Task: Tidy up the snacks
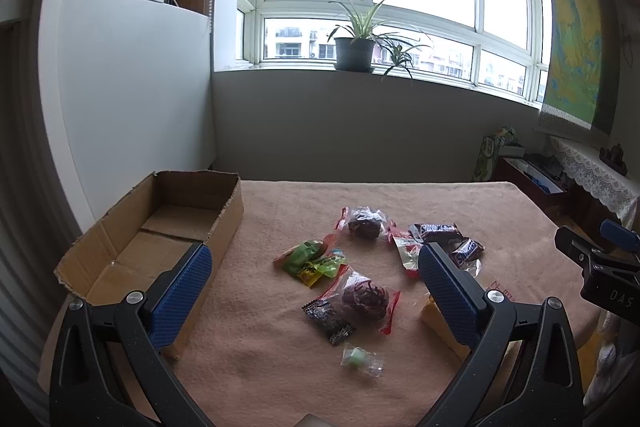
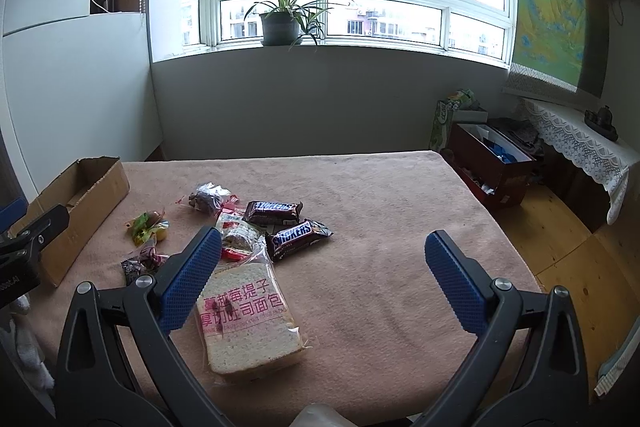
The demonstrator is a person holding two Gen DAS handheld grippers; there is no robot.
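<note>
An empty cardboard box (image 1: 160, 227) stands at the table's left; it also shows in the right wrist view (image 2: 88, 187). Loose snacks lie mid-table: two Snickers bars (image 2: 298, 237) (image 2: 273, 211), a wrapped bread slice (image 2: 248, 323), dark pastries in clear wrappers (image 1: 366, 297) (image 1: 363, 223), green and yellow candies (image 1: 310, 261), a black sachet (image 1: 330, 321) and a small green sweet (image 1: 360, 359). My left gripper (image 1: 316, 269) is open and empty above the candies. My right gripper (image 2: 322, 255) is open and empty, its left finger (image 2: 192, 279) over the bread's edge.
A pink cloth (image 2: 380, 211) covers the table. The right gripper's body (image 1: 600, 267) shows at the left view's right edge. A red crate (image 2: 492, 167) and a lace-covered shelf (image 2: 580, 147) stand right of the table. A potted plant (image 2: 280, 23) sits on the windowsill.
</note>
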